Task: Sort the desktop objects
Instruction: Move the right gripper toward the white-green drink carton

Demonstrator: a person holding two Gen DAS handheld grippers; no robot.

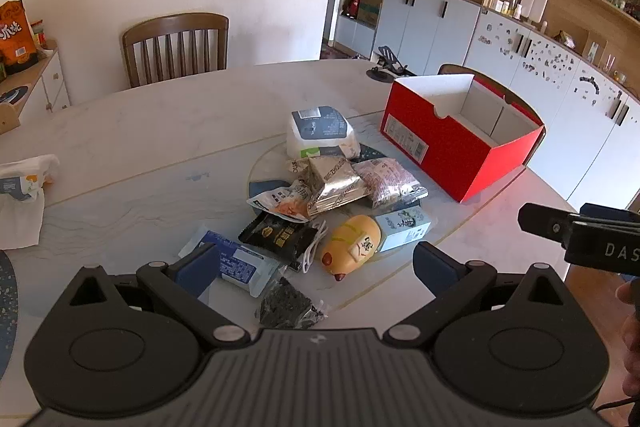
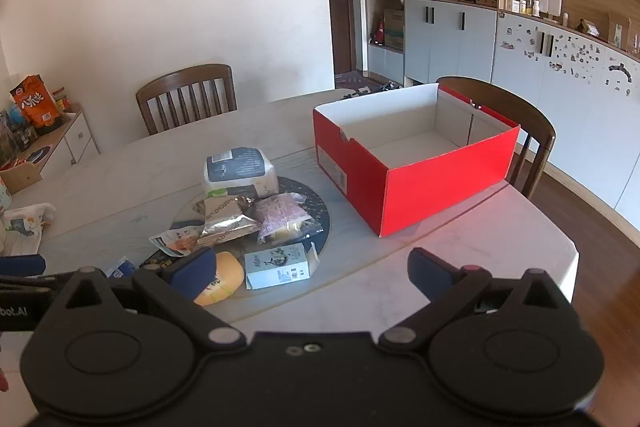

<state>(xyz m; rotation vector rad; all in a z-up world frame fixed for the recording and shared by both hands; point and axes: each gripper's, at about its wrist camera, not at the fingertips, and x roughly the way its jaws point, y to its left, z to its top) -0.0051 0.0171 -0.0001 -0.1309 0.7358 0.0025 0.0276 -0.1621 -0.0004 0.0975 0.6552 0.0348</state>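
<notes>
A heap of small objects lies mid-table: a wet-wipes pack (image 1: 320, 131), a silver foil pouch (image 1: 336, 185), a pink snack bag (image 1: 390, 183), a black sachet (image 1: 278, 233), a yellow squishy toy (image 1: 352, 245), a pale blue carton (image 1: 404, 229) and a blue-white pack (image 1: 236, 261). A red box (image 1: 452, 147) stands empty to the right of the heap. My left gripper (image 1: 316, 267) hovers open above the heap's near edge. My right gripper (image 2: 310, 273) is open too, over the table's near edge beside the carton (image 2: 278, 265) and the red box (image 2: 416, 163), with nothing between its fingers.
Two wooden chairs (image 1: 176, 47) (image 2: 532, 131) stand at the far side and behind the box. A crumpled white bag (image 1: 24, 187) lies at the left of the marble table (image 1: 140, 147). A dark phone stand (image 1: 386, 67) sits near the far edge. Cabinets line the right wall.
</notes>
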